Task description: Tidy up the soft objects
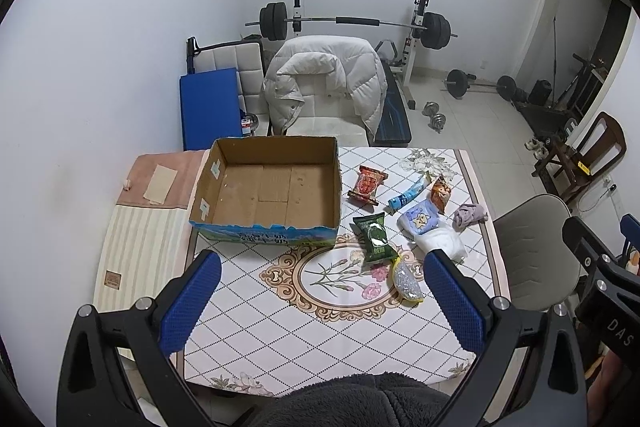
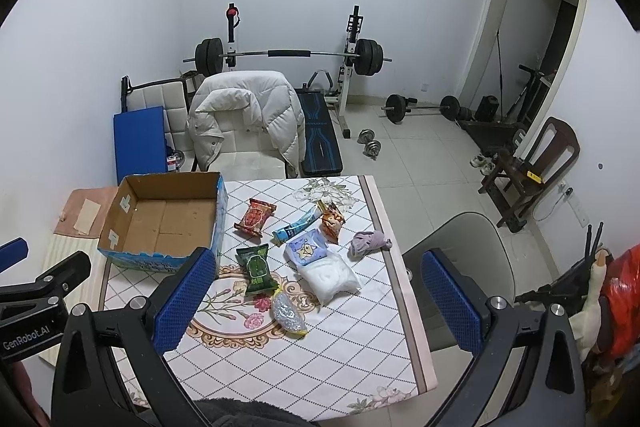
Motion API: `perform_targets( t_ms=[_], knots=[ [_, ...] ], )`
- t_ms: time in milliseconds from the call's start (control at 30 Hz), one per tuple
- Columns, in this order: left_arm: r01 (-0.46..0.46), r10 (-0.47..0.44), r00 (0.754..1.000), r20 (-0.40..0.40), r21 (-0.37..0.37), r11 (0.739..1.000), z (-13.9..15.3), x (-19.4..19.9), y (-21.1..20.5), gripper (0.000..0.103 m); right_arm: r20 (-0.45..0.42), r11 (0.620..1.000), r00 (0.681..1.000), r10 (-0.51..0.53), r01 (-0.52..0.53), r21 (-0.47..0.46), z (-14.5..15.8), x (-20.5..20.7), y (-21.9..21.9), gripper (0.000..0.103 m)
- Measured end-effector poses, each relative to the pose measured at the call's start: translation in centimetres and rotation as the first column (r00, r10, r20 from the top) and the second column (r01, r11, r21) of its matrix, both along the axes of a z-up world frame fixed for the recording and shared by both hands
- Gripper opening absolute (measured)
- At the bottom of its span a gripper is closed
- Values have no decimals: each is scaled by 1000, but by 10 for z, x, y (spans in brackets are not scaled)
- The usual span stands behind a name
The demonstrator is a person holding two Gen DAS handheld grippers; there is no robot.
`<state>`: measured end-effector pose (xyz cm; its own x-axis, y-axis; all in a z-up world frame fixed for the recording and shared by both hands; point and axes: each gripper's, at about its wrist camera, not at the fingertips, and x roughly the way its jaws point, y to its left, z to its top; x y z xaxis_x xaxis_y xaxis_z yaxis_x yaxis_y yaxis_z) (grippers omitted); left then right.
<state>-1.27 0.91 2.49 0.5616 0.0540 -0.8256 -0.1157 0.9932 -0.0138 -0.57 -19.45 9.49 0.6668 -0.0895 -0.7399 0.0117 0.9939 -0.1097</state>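
An empty cardboard box (image 1: 264,187) (image 2: 160,223) stands at the table's far left. To its right lie a red snack pack (image 1: 367,185) (image 2: 255,218), a green pack (image 1: 375,237) (image 2: 256,269), a blue tube pack (image 1: 408,195) (image 2: 298,225), an orange pack (image 1: 441,195) (image 2: 332,221), a blue-white tissue pack (image 1: 419,221) (image 2: 306,249), a white soft bag (image 1: 442,243) (image 2: 332,277), a purple cloth (image 1: 470,215) (image 2: 369,242) and a clear beaded pouch (image 1: 407,281) (image 2: 288,313). My left gripper (image 1: 320,303) and right gripper (image 2: 320,303) are open and empty, held above the table's near edge.
The table (image 1: 328,343) has a floral cloth. A grey chair (image 1: 540,247) stands at its right, a chair with a white jacket (image 1: 324,83) behind it. A weight bench and barbell (image 1: 352,23) stand at the back wall. A striped board (image 1: 140,251) lies left of the table.
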Motion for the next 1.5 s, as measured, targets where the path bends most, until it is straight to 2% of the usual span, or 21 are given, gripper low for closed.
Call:
perform_targets(
  t_ms=[733, 800, 900, 1000, 1100, 1233, 1300, 1367, 1400, 1500],
  knots=[
    [-9, 9, 1000, 9, -2, 1000, 4, 4, 6, 103, -5, 1000, 1000, 4, -4, 8, 1, 10, 6, 103],
    [-11, 11, 1000, 2, -6, 1000, 1, 9, 8, 103, -15, 1000, 1000, 0, 0, 25, -2, 15, 3, 103],
    [-11, 10, 999, -37, -9, 1000, -17, 28, 9, 103, -70, 993, 997, -26, 34, 109, -23, 32, -18, 103],
    [-2, 0, 993, -120, -19, 1000, -55, 64, 5, 103, -200, 970, 977, -67, 111, 218, -65, 68, -50, 103],
    [17, -24, 973, -229, -30, 999, -110, 105, -9, 103, -375, 931, 922, -99, 218, 292, -137, 116, -85, 103],
    [16, -58, 907, -418, -103, 995, -202, 160, -26, 103, -590, 897, 795, -138, 353, 266, -260, 175, -125, 103],
    [17, -83, 877, -473, -143, 990, -235, 179, -37, 103, -663, 886, 732, -158, 401, 232, -311, 197, -136, 103],
    [40, -108, 855, -507, -143, 989, -265, 198, -51, 103, -672, 923, 728, -137, 340, 181, -348, 219, -135, 103],
    [57, -121, 844, -522, -137, 989, -279, 205, -59, 103, -685, 953, 720, -109, 272, 135, -365, 229, -131, 103],
    [91, -145, 808, -572, -122, 988, -316, 225, -74, 103, -711, 989, 703, -9, 113, 99, -392, 242, -117, 103]
  ],
)
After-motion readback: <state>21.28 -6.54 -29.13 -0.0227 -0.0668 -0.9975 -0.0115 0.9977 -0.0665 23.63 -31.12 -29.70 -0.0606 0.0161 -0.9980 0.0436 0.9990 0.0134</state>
